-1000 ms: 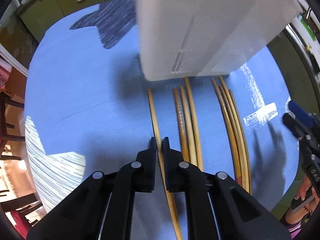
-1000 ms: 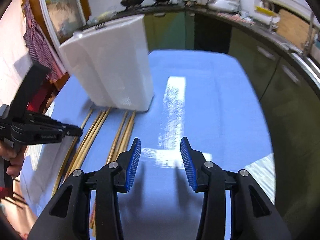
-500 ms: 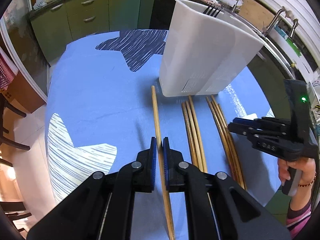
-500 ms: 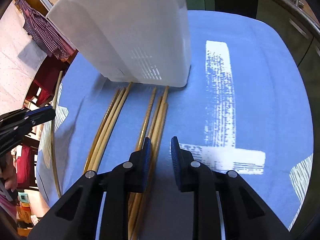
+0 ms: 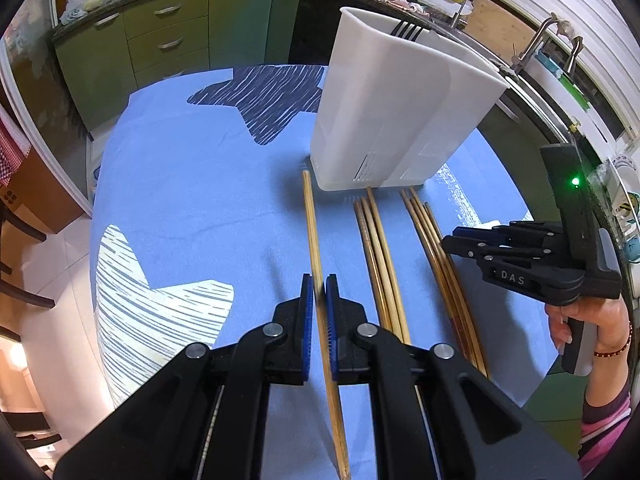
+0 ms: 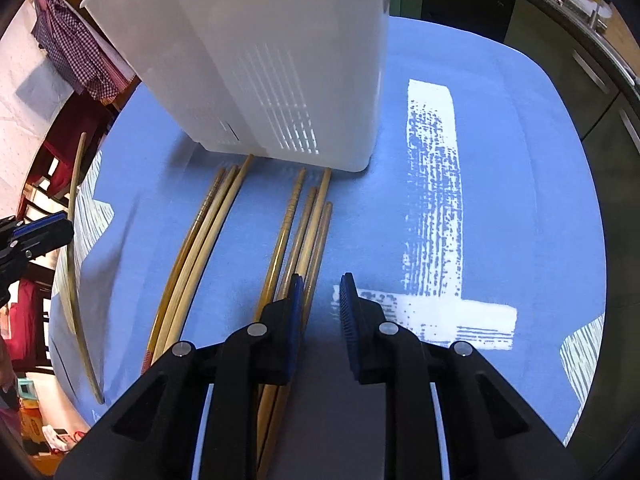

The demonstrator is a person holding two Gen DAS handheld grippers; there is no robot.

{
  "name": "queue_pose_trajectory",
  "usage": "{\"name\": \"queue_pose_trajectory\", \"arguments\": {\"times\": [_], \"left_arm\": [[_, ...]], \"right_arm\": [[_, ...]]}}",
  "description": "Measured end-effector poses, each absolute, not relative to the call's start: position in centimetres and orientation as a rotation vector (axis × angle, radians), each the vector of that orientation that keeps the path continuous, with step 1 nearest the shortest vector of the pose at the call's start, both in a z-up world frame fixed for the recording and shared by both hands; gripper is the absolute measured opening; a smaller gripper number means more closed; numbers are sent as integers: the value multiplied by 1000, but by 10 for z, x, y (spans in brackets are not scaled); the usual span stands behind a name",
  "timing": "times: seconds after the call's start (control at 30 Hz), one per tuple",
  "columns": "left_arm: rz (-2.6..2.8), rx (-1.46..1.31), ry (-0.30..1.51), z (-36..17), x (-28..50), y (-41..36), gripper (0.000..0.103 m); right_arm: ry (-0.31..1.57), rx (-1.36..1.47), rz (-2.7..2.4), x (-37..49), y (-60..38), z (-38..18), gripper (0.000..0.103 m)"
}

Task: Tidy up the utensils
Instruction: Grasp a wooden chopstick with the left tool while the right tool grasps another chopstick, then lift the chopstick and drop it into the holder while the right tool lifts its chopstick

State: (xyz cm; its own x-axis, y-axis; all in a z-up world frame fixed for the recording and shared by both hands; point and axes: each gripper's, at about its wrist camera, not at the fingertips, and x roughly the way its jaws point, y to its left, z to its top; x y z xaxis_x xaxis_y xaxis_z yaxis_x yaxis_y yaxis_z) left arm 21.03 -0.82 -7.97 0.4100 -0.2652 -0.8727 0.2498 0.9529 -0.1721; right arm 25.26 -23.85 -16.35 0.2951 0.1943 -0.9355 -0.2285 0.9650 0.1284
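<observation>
Chopstick pinched on the left, right fingers apart

Left wrist view: my left hand-held gripper (image 5: pixel 319 293) is clamped on a single chopstick (image 5: pixel 311 224), which points toward the white utensil holder (image 5: pixel 394 108) on the blue tabletop (image 5: pixel 192 200). Two chopstick bundles (image 5: pixel 380 252) lie to its right.

Right wrist view: my right hand-held gripper (image 6: pixel 320 300) has its fingers apart, empty, its left finger (image 6: pixel 295 304) over the nearer bundle (image 6: pixel 304 232) lying in front of the holder (image 6: pixel 256 52).

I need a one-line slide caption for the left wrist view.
Left tongs grip one wooden chopstick above the blue tablecloth, before the white plastic utensil holder.
</observation>
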Motion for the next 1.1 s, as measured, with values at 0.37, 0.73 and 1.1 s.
{"name": "queue_pose_trajectory", "arguments": {"times": [0.37,0.73,1.1], "left_arm": [[-324,-14,1091,-76,209,-7,6],[-324,-15,1076,-70,205,-2,6],[-354,-4,1008,-46,185,-5,6]], "right_arm": [[1253,-115,260,261,-222,-168,17],[1172,-10,320,241,-250,-140,6],[956,49,352,177,-282,-64,6]]}}
